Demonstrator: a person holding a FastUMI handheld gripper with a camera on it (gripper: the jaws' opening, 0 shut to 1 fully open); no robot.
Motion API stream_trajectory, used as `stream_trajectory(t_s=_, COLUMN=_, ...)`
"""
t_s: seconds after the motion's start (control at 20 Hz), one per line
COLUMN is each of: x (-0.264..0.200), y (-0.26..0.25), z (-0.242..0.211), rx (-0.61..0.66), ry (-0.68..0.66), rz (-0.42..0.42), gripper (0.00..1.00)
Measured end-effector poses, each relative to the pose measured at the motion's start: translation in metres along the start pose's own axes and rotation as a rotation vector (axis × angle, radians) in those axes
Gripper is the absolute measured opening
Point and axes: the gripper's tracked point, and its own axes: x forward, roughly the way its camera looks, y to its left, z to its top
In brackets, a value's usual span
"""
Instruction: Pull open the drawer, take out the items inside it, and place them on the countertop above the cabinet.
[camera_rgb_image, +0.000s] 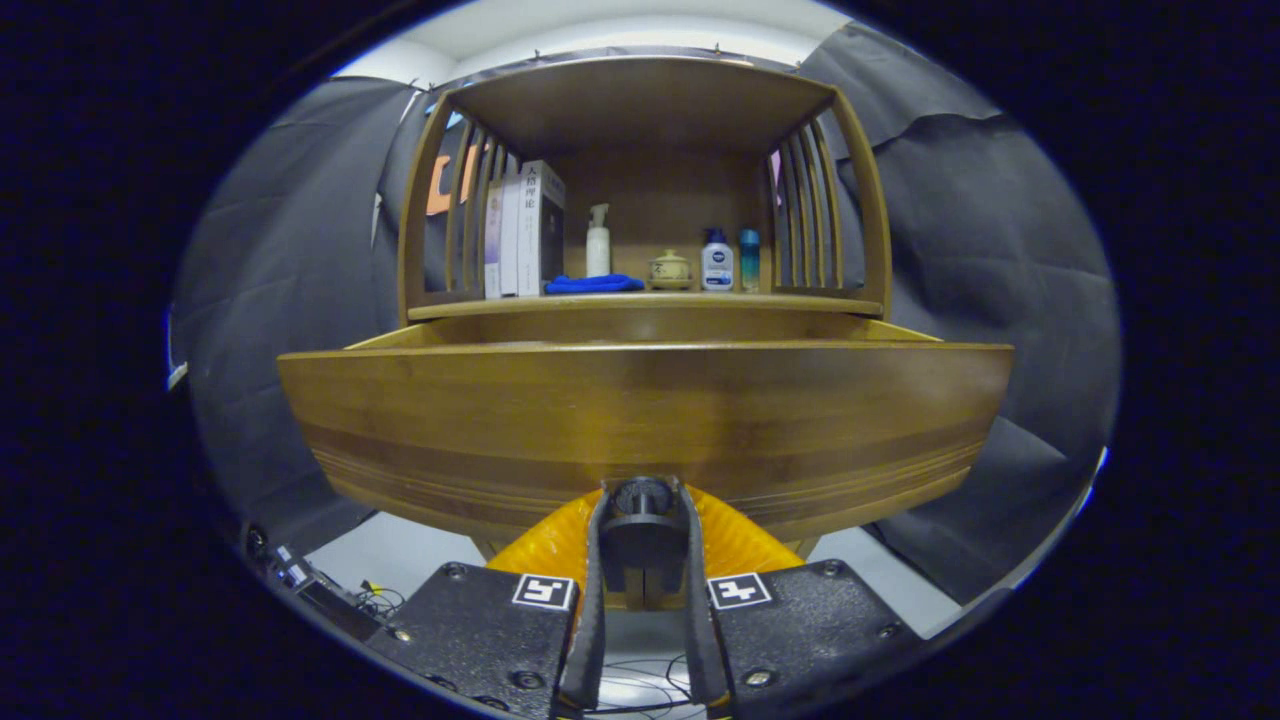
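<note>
- Ahead of the tongs (643, 500), filling most of the view: wooden cabinet (640, 120) with slatted sides and open shelf space.
- Below it, drawer (640, 410) pulled out toward the camera, broad wooden front close up; inside hidden behind the front panel, contents cannot be told.
- Above the drawer, surface (640, 303) carrying a row of things: books (525, 232) upright at left, blue cloth (593, 284) lying flat beside them, white pump bottle (598, 241) behind the cloth.
- Further right on the surface: small lidded pot (670, 270), white-and-blue bottle (717, 262), teal bottle (749, 259) just beside it.
- At the drawer's lower edge, dark round knob (641, 497), caught between both fingers.
- Tongs nearly closed, clamped on the knob.
</note>
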Motion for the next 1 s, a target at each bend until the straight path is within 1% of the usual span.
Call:
stream_trajectory(t_s=0.25, x=-0.018, y=0.002, z=-0.009, rx=0.016, ry=0.013, rz=0.021, gripper=0.36)
stream_trajectory(t_s=0.5, x=-0.02, y=0.001, z=-0.011, rx=-0.006, ry=0.031, rz=0.025, gripper=0.36)
stream_trajectory(t_s=0.6, x=-0.027, y=-0.002, z=-0.006, rx=0.01, ry=0.025, rz=0.04, gripper=0.44)
stream_trajectory(t_s=0.7, x=-0.039, y=-0.021, z=0.004, rx=0.03, ry=0.011, rz=0.009, gripper=0.68)
stream_trajectory(t_s=0.8, x=-0.049, y=-0.031, z=0.015, rx=0.055, ry=0.008, rz=0.014, gripper=0.91)
stream_trajectory(t_s=0.85, x=-0.056, y=-0.04, z=0.023, rx=0.067, ry=0.008, rz=0.004, gripper=1.0)
stream_trajectory(t_s=1.0, x=-0.072, y=-0.064, z=0.055, rx=0.095, ry=-0.012, rz=-0.01, gripper=1.0)
